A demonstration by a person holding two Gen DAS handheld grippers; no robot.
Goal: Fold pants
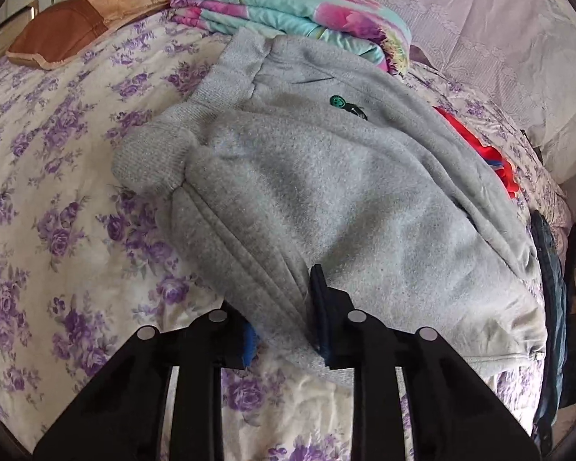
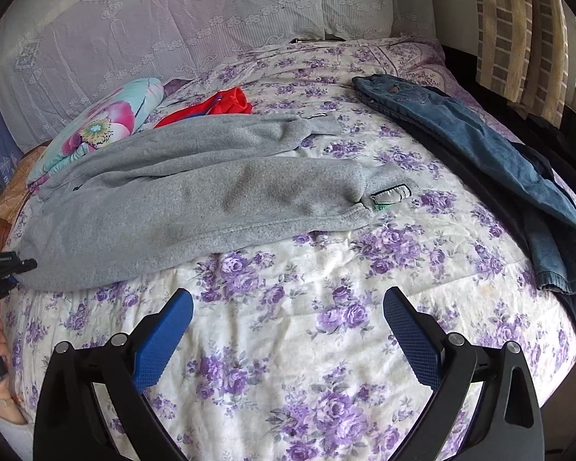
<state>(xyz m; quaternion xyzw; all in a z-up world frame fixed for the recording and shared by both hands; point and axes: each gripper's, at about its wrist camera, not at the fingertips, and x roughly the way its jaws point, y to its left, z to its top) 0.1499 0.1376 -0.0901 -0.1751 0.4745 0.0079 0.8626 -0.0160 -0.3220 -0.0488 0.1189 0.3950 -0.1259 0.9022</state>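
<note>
Grey fleece sweatpants lie folded over on the floral bedspread. My left gripper is shut on the near edge of the grey fabric, which bunches between its blue pads. In the right wrist view the sweatpants stretch across the bed with the ribbed cuffs and a label to the right. My right gripper is open and empty above bare bedspread, in front of the pants and apart from them. The left gripper shows at the pants' left end.
A folded floral quilt and a brown pillow lie at the head. A red garment lies behind the pants. Blue jeans lie along the bed's right side. A curtain hangs at far right.
</note>
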